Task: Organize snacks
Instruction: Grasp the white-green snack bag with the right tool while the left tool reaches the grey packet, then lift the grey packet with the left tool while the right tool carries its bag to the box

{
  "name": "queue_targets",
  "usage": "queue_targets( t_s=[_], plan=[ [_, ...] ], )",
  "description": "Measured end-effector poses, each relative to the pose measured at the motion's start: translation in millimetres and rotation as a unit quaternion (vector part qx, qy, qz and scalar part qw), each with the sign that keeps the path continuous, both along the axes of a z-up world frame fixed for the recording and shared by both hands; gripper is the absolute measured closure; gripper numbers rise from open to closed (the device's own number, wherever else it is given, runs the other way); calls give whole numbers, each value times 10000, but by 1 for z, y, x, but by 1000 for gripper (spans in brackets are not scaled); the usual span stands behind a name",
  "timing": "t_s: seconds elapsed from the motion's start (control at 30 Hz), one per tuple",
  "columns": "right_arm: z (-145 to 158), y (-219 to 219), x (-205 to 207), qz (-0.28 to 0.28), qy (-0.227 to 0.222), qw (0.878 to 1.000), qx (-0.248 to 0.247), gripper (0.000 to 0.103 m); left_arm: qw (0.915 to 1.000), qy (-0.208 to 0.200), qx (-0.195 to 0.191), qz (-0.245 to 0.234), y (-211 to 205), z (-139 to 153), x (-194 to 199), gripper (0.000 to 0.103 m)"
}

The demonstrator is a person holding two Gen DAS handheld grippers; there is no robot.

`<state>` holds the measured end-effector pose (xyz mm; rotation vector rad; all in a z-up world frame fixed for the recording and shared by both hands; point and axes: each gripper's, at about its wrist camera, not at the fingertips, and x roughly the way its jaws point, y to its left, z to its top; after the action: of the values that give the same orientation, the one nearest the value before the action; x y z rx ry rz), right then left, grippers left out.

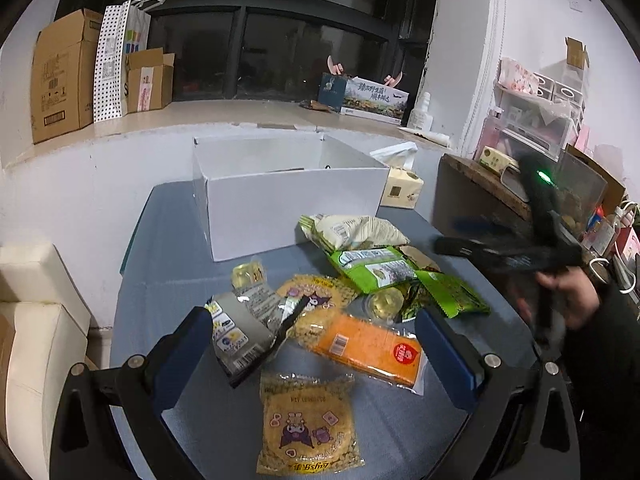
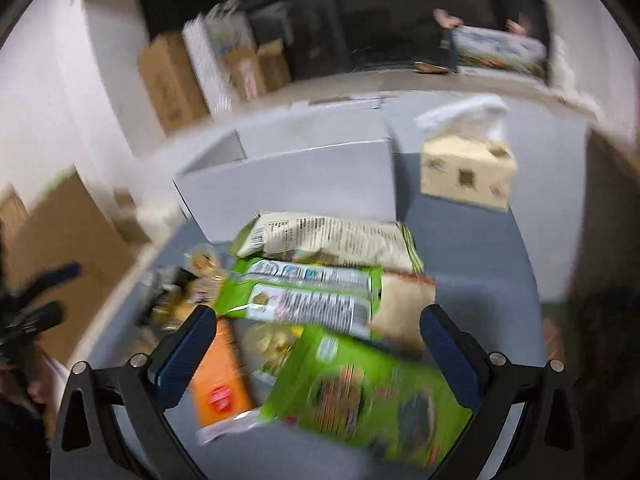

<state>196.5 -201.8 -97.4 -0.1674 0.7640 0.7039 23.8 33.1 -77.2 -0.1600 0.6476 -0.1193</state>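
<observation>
While spread, both grippers (image 1: 312,344) (image 2: 318,356) above snacks (image 1: 360,276).

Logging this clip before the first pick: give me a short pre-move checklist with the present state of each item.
1. Left gripper jaws open and holding nothing: ok.
2. Right gripper jaws open and holding nothing: ok.
3. Open white cardboard box upright at the far side of the blue table: ok.
4. Room inside the box: cannot tell, its floor is hidden.
5. Orange flat snack packet lies between the left jaws, top unobstructed: ok.
6. Right wrist view sharp enough to aim at the green snack bag: not ok, blurred.
</observation>
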Motion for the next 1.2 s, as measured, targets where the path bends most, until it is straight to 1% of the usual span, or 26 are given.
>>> queue_targets(
  t_s=[0.07,0.1,0.13,0.17,0.2,0.27,0.37,0.4,0.43,0.5,0.53,0.57,0.6,0.63,0.67,0.73,0.77,0.83,0.9,0.97,1.03,1.1,1.2],
  plan=[
    [2,32,15,557,-375,9962,-553,0,10000,27,-38,-14,1,-2,0,0],
    [0,43,22,677,-539,9927,-837,0,10000,19,-36,-11,1,-2,0,0],
    [-4,55,32,802,-665,9868,-1236,0,10000,2,-37,-14,2,-2,-1,0],
    [-12,68,44,943,-682,9793,-1659,0,10000,-10,-55,-23,4,-3,-1,0],
    [-21,78,55,1075,-654,9726,-1955,0,10000,-5,-78,-17,5,-4,-2,0],
    [-30,87,70,1211,-567,9684,-2107,0,9999,35,-120,22,9,-7,-1,0],
    [-45,98,85,1445,-294,9647,-2180,0,9997,115,-175,96,17,-13,0,0],
    [-48,101,88,1470,-285,9644,-2178,1,9996,145,-190,128,20,-15,1,0],
    [-49,102,90,1482,-259,9668,-2065,5,9995,175,-216,168,23,-18,2,0],
    [-54,104,95,1508,8,9695,-1930,22,9992,218,-264,222,27,-21,3,0],
    [-59,105,97,1476,121,9690,-1980,28,9990,225,-296,252,30,-22,3,0],
    [-61,107,92,1523,-72,9660,-2086,31,9989,225,-309,273,32,-24,3,0],
    [-62,108,89,1553,-162,9627,-2209,34,9988,226,-318,304,34,-25,2,0],
    [-59,108,84,1560,-324,9606,-2276,54,9986,235,-334,328,36,-27,2,0],
    [-53,105,77,1569,-465,9613,-2216,64,9985,254,-346,337,37,-28,2,0],
    [-45,97,67,1571,-506,9651,-2032,72,9984,292,-345,352,40,-32,4,0],
    [-40,92,60,1554,-600,9663,-1964,76,9982,325,-337,377,41,-34,5,0],
    [-32,83,48,1479,-795,9677,-1881,79,9979,347,-352,415,43,-38,6,0],
    [-10,66,38,1271,-841,9775,-1458,82,9980,388,-344,352,43,-40,9,0],
    [14,51,28,1106,-936,9833,-1099,84,9984,428,-228,308,43,-43,14,0],
    [40,36,16,922,-1105,9862,-823,84,9983,521,-157,220,43,-46,22,0],
    [60,22,6,776,-1191,9884,-536,84,9982,594,-98,84,42,-50,33,0],
    [91,6,-12,558,-1214,9910,109,84,9967,796,57,-123,39,-59,54,0]
  ],
)
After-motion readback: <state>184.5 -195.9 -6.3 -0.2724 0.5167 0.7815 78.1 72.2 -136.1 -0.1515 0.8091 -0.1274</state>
